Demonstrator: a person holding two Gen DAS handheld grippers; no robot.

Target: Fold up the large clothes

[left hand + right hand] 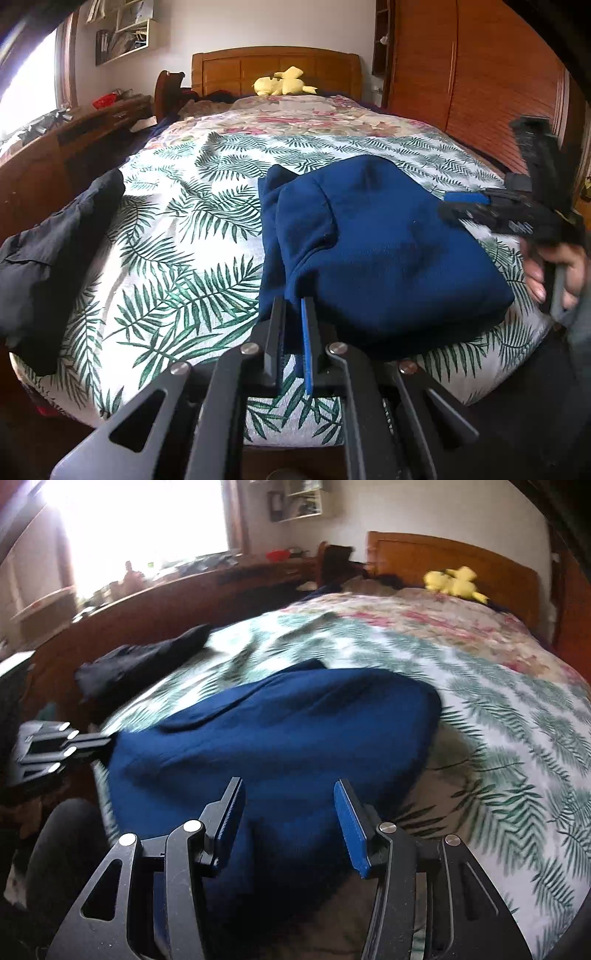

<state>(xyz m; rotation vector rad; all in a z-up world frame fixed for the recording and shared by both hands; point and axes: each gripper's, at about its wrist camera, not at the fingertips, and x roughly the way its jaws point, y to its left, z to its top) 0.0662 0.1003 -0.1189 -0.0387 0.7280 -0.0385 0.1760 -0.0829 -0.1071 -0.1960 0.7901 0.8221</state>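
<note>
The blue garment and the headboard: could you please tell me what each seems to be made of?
The blue garment looks like thick, matte fleece or sweatshirt knit: soft rounded folds, no sheen, a slightly fuzzy surface. The exact fabric is uncertain. The headboard looks like varnished wood: orange-brown, panelled, with a mild gloss.

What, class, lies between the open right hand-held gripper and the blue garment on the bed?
Nothing visible. The right hand-held gripper hangs open directly over the blue garment, with no object between them. The black garment lies apart, off to the side.
</note>
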